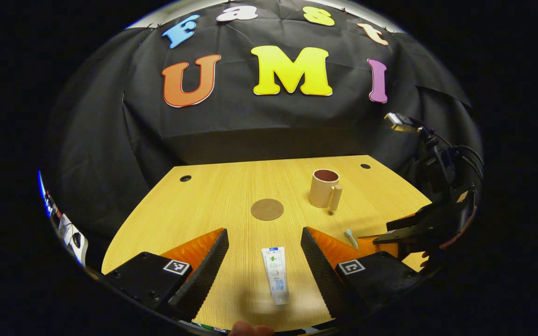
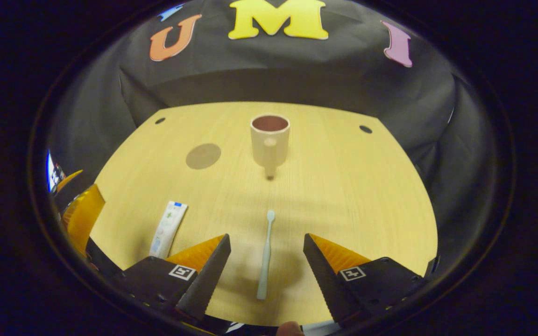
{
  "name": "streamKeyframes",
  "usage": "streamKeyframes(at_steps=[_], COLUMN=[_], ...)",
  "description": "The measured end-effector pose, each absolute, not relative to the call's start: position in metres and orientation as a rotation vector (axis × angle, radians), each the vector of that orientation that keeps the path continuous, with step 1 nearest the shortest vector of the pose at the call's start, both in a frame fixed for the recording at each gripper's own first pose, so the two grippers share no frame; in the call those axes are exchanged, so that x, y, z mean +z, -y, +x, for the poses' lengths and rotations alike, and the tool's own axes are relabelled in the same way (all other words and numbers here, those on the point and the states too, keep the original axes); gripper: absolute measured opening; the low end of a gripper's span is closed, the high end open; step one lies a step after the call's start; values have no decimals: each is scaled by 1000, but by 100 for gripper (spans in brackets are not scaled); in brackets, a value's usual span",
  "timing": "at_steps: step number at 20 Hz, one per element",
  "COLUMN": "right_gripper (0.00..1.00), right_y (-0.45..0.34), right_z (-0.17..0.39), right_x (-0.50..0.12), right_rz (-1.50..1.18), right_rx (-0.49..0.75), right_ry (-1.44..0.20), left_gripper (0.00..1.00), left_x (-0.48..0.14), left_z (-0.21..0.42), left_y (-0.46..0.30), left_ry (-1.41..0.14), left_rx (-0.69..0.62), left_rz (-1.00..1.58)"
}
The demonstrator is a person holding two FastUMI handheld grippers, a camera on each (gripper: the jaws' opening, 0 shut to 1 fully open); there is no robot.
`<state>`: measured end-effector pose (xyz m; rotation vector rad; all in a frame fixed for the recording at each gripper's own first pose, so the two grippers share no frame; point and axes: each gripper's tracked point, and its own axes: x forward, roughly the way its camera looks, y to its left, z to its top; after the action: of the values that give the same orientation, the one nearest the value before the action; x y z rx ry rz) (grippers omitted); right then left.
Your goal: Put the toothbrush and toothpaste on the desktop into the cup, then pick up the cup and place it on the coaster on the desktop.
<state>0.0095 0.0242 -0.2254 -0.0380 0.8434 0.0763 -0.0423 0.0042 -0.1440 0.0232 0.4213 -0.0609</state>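
Hovering wide-jawed, left gripper (image 1: 264,252) over near paste (image 1: 276,274), right gripper (image 2: 266,256) over brush (image 2: 265,254), cup (image 2: 270,139) far, coaster (image 2: 203,156) far left, risking thin brush slipping flat under closing fingers.

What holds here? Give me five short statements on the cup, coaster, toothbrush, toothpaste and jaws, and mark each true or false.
1. The cup stands on the coaster. False: it stands on the bare desk, apart from the coaster.
2. The toothpaste lies flat between the open jaws of the left gripper. True.
3. The toothbrush is in the cup. False: it lies on the desk, between the open jaws of the right gripper.
4. The cup is upright. True.
5. The right gripper is shut on the toothbrush. False: its jaws stand apart, touching nothing.
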Motion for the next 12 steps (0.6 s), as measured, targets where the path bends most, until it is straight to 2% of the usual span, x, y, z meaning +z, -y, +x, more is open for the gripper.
streamKeyframes(at_steps=[1,4,6,7,10,11,12], right_gripper=[96,96,91,80,63,50,49], right_y=[-23,-21,-22,-23,-22,-24,-24], right_z=[12,24,34,39,46,47,47], right_x=[-234,-251,-260,-263,-270,-272,-275], right_rz=[-23,-6,-14,-22,-45,-44,-44], right_rx=[67,57,50,50,40,44,45], right_ry=[-874,-916,-923,-922,-917,-925,-924], left_gripper=[99,99,99,99,99,99,99], left_x=[-145,-150,-153,-154,-154,-154,-154], left_z=[-43,-45,-46,-45,-43,-43,-43], left_y=[-5,-7,-8,-9,-9,-10,-10], left_ry=[-427,-444,-455,-455,-453,-453,-455], left_rx=[-59,-55,-53,-54,-59,-61,-63], left_rz=[22,21,21,22,31,35,37])
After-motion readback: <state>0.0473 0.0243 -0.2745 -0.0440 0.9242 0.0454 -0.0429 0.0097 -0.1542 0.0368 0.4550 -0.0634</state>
